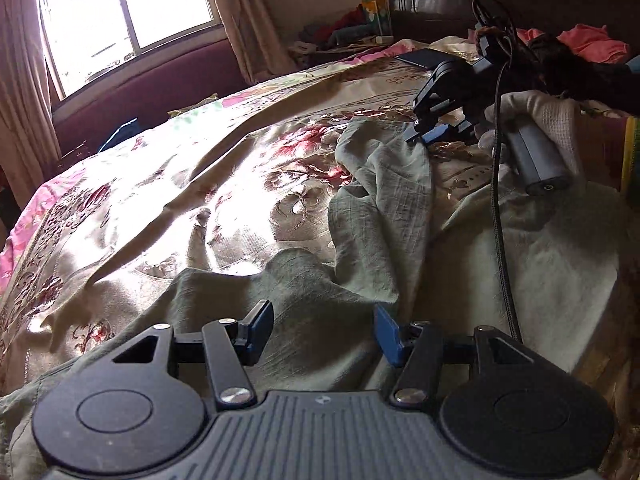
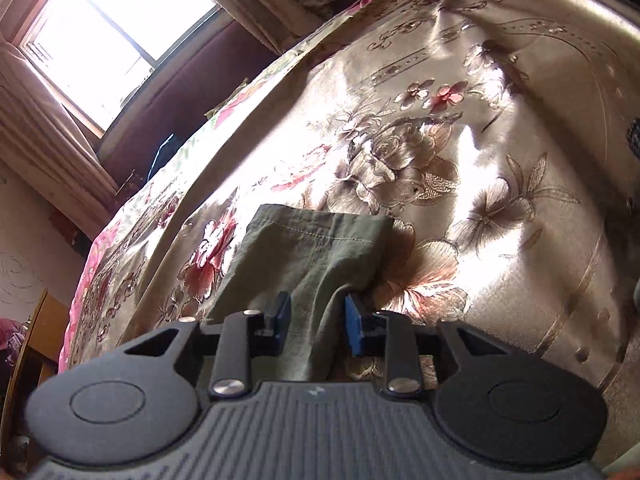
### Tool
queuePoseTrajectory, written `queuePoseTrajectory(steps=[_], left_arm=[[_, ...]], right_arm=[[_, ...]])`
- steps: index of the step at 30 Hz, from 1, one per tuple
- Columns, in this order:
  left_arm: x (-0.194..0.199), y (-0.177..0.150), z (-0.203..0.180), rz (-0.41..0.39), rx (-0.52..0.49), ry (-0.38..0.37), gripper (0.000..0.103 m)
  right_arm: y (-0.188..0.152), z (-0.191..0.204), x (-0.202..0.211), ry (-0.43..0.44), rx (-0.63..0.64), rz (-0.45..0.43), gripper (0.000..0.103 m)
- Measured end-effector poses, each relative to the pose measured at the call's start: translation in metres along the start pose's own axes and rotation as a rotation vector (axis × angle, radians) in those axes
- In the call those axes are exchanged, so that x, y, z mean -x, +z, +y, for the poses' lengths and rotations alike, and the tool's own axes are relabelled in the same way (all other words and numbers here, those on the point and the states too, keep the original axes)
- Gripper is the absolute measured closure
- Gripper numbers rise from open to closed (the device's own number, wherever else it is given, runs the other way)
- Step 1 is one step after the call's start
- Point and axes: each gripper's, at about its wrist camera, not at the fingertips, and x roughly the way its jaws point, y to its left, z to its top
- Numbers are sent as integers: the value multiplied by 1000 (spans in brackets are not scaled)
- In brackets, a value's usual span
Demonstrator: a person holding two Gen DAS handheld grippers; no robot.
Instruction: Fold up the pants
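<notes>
Pants (image 2: 312, 248) hem lies between right hand-held gripper (image 2: 318, 326) fingers.

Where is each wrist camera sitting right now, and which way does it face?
Left wrist: on the left gripper, low over the pants, facing across the bedspread toward the window; its own open fingers show, plus the right gripper in a gloved hand.
Right wrist: on the right gripper, close to the bed, facing the pants hem and the window; only its own fingers show, with cloth between them.
Shared: pants, bedspread, window, and a dark flat object farther up the bed.
</notes>
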Motion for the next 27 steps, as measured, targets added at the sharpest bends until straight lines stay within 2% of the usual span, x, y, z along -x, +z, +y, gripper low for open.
queuePoseTrajectory(steps=[2, 6, 13, 15, 18, 22, 25, 27], left_arm=[[1, 0, 0, 11, 15, 7, 35], [8, 1, -3, 19, 2, 33, 35], [22, 9, -30, -22, -62, 6, 35], [27, 11, -39, -43, -69, -16, 34], [26, 8, -55, -32, -65, -80, 34], [19, -4, -82, -2, -145, -111, 34], [14, -11, -98, 19, -223, -91, 34], [13, -11, -104, 14, -252, -78, 34]], right_arm=[[2, -7, 3, 27, -44, 0, 100], [5, -14, 41, 93, -59, -52, 100], [16, -24, 165, 189, -37, -194, 100], [11, -30, 197, 175, -27, -233, 100], [-11, -55, 231, 90, -46, -251, 100], [-42, -107, 228, -55, -147, -180, 100], [-54, -127, 223, -45, -214, -173, 99], [-54, -130, 223, -7, -242, -190, 94]])
